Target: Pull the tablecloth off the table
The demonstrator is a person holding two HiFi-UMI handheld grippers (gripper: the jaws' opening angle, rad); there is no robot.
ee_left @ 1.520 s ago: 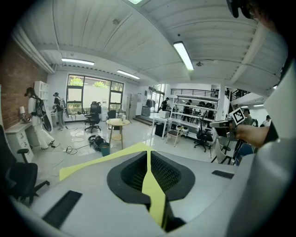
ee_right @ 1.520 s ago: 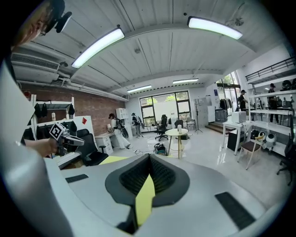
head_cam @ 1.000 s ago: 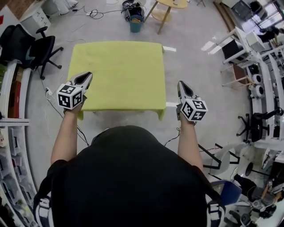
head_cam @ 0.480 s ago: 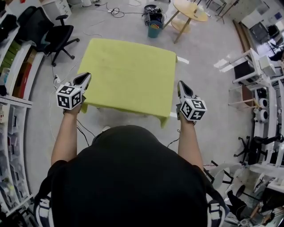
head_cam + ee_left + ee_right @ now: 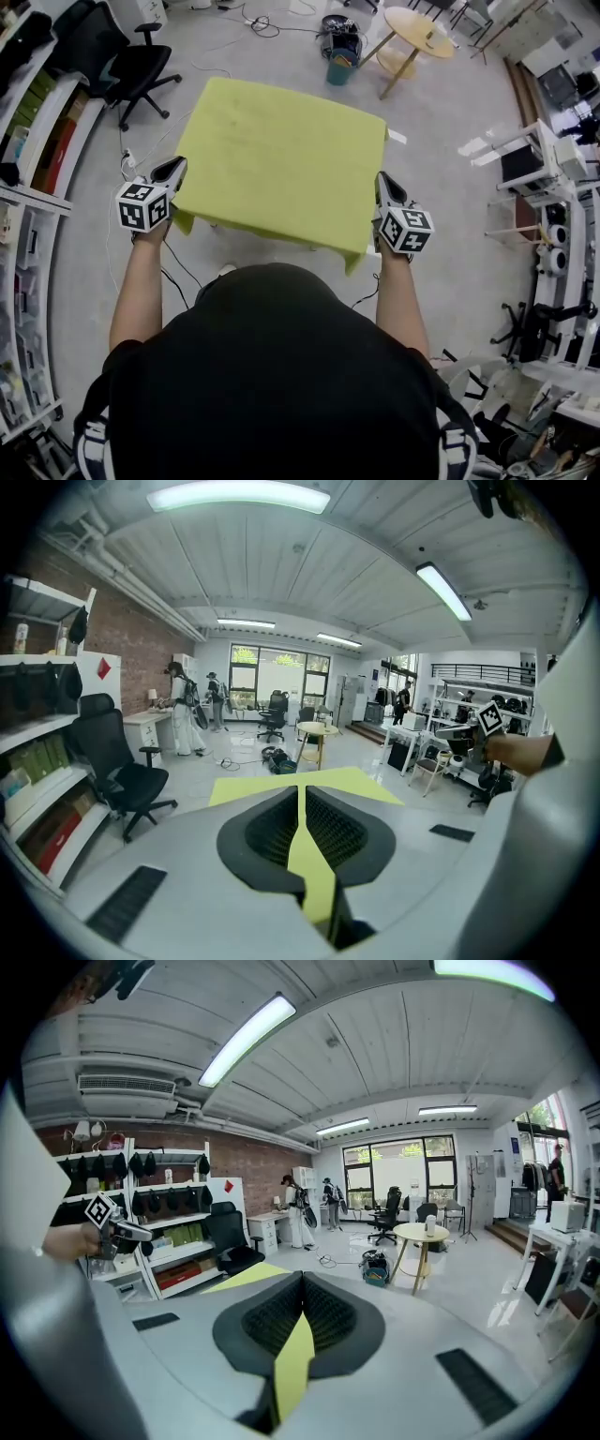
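Tablecloth point(image 5: 281, 159), yellow-green, is spread flat over the table point(image 5: 397, 137), of which only a pale sliver is seen at the far right corner. The near edge overhangs on the person's side, with a limp corner drooping at each end. Nothing is seen standing on the cloth. The left claw point(image 5: 176, 165) is closed on the near left corner: in the left gripper view a thin strip of the yellow-green fabric is pinched between the jaws, which are all but together. The right claw point(image 5: 382, 178) is likewise closed on the near right corner, and a narrow fold of the cloth is seen nipped between its jaws in the right gripper view. Both claws are held just outside the table's near edge, one at each side. The cloth is judged to be light, soft and quite limp, with a slightly nappy surface that may drag on the tabletop; it will follow a pull but cannot be pushed. The corners or hem are judged the best hold, taken with a doubled fold where possible. The present holds look thin, so slipping out under load is the risk noted. An even, level pull from both corners together is judged to be called for, lest the cloth skew or catch on a far table corner.
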